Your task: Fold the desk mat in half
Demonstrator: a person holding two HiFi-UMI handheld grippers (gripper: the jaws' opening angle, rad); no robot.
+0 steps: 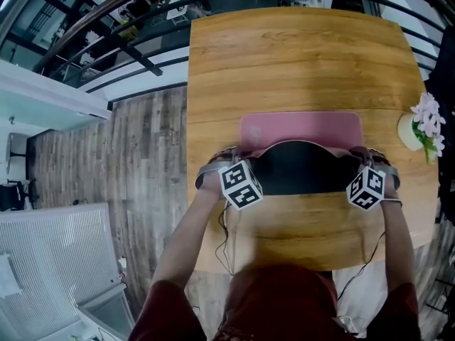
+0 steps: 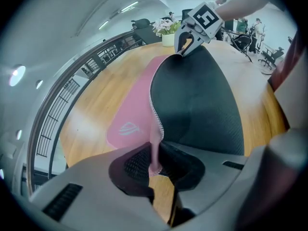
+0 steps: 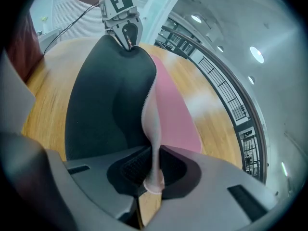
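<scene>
Desk mat (image 1: 298, 130) lies on the wood-grain bench (image 1: 298, 55), with the pink face up on its far half. The near edge is raised and curled over, so the black underside shows.

Left gripper (image 2: 155, 165) is clamped on the mat's near left corner and right gripper (image 3: 154, 177) on its near right corner. Each has the thin pink edge pinched between its pads.

Right of the mat, at the bench edge, stands a pot of pale flowers (image 1: 421, 128). Left of the mat, past the bench, is grey plank floor (image 1: 135, 162). Beyond the mat's far side runs a dark curved railing (image 1: 142, 20).
</scene>
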